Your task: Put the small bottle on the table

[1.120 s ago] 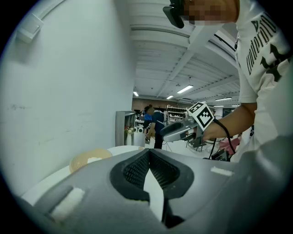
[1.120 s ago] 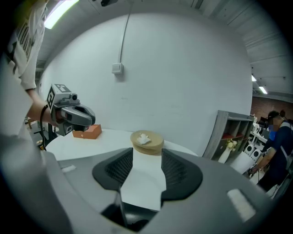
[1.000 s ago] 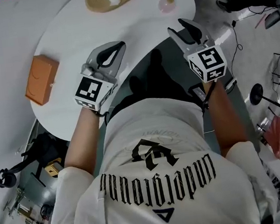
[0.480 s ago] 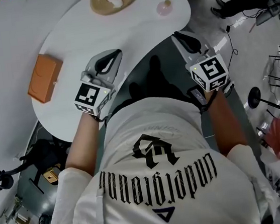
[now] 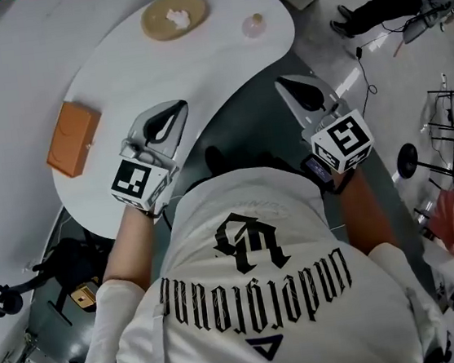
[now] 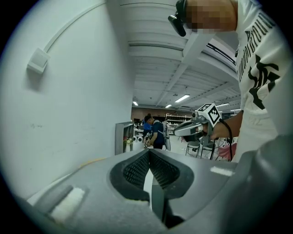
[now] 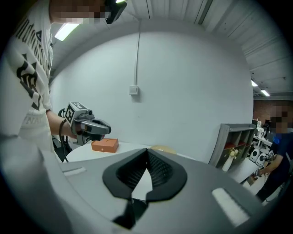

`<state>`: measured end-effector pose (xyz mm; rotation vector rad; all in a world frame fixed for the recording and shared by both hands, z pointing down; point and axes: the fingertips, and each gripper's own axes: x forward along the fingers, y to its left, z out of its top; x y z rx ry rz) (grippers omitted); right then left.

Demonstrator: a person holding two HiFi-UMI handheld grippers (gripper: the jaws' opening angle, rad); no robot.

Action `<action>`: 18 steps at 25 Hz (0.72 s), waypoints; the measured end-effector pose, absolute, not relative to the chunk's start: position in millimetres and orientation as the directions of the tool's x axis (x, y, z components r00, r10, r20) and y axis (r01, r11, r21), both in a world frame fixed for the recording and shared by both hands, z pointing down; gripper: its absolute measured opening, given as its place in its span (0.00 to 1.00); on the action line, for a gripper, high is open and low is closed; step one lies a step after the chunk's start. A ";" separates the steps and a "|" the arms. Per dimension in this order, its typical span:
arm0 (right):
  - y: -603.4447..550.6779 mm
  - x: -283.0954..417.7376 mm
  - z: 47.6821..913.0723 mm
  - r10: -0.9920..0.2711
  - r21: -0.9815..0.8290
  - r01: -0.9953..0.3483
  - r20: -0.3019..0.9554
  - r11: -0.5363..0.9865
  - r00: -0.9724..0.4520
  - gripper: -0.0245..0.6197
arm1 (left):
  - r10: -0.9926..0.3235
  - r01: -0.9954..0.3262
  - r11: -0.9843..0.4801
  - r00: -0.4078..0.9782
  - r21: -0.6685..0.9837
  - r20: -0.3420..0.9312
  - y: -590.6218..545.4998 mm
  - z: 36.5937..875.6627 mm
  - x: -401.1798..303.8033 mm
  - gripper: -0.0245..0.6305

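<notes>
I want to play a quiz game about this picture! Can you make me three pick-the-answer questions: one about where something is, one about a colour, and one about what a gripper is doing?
1. Where is the small bottle?
A. On the white table, near the round plate
B. On a chair
C. On the floor

2. What colour is the box on the table?
A. Blue
B. Orange
C. Green

3. How are the right gripper's jaws?
A. Wide apart
B. Shut on the bottle
C. Shut with nothing between them

Answers:
1 A: it stands on the tabletop, not far from the plate.
2 B: it is plainly orange.
3 C: its pads meet and hold nothing.
</notes>
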<state>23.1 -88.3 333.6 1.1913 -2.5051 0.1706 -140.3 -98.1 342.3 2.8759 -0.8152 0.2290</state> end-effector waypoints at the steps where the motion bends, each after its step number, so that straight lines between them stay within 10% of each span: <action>1: -84.7 23.2 329.7 -0.720 0.048 -0.761 0.367 0.647 -0.589 0.04 | -0.512 -0.533 -0.841 0.839 0.094 0.183 -95.8 337.8 -138.3 0.05; 18: 3.6 106.3 305.4 -0.645 0.068 -0.659 0.303 0.749 -0.701 0.04 | -0.596 -0.613 -0.788 0.785 0.066 0.169 -17.6 314.6 -42.2 0.05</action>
